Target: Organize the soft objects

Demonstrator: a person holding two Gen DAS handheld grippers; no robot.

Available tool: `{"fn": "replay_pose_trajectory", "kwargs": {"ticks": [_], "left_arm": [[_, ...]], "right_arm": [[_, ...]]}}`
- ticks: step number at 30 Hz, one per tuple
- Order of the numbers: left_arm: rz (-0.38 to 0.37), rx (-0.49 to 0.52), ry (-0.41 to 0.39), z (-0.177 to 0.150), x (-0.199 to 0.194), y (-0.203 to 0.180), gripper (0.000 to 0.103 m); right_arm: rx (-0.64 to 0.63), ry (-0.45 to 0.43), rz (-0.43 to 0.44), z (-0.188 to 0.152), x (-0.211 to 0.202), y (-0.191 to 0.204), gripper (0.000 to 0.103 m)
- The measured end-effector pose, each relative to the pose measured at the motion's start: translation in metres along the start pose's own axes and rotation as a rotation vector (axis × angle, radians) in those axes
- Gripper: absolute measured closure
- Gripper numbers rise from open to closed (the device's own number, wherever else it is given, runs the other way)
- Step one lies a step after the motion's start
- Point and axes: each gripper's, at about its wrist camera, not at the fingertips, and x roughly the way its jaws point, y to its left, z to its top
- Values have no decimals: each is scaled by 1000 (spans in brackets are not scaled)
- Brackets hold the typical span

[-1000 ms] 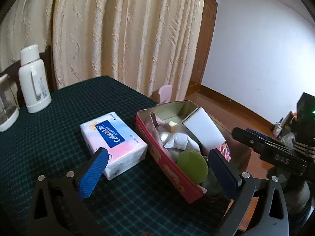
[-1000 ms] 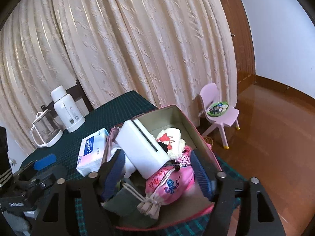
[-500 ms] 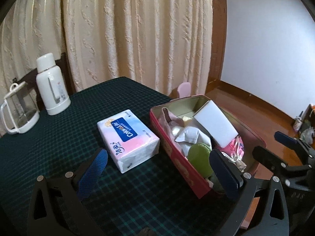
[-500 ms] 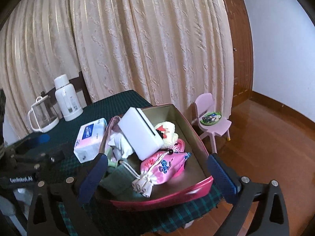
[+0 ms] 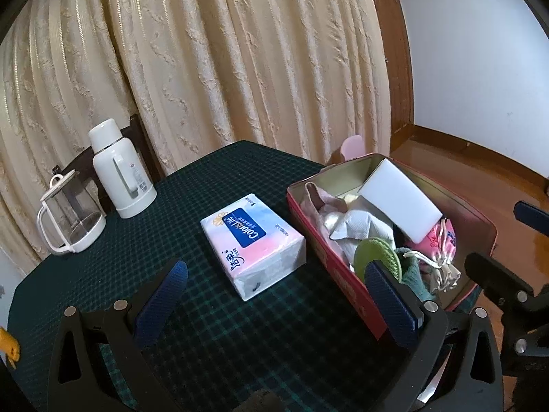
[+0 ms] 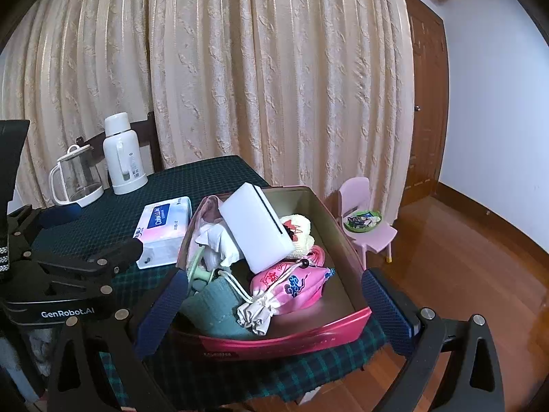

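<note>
A red tin box [image 5: 346, 285] [image 6: 284, 341] on the table's right end holds soft things: a white sponge block [image 5: 399, 199] [image 6: 255, 226], a pink drawstring pouch [image 6: 291, 285] [image 5: 437, 240], a green cloth [image 6: 214, 304], a green round pad [image 5: 375, 261] and white cloth [image 5: 357, 226]. A pink-and-blue tissue pack [image 5: 252, 240] [image 6: 164, 230] lies left of the box. My left gripper [image 5: 274, 295] is open and empty, above the table before the pack. My right gripper [image 6: 274, 298] is open and empty, at the box's near end.
A white thermos [image 5: 120, 171] [image 6: 123, 154] and a glass kettle [image 5: 70, 219] [image 6: 77, 176] stand at the table's far left. The table has a dark green checked cloth [image 5: 171, 213]. A small pink chair [image 6: 365, 226] stands on the wooden floor by the curtain.
Both grippers have pulled back and risen from the box. The right gripper, which was down over the box's contents, now sits wide open at its near end. Nothing was picked up.
</note>
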Motion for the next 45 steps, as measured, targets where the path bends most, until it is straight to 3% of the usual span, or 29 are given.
{"fn": "replay_pose_trajectory", "kwargs": {"ticks": [45], "left_arm": [[-11, 37, 75, -5, 19, -12, 0]], "right_arm": [[43, 31, -16, -3, 7, -18, 0]]}}
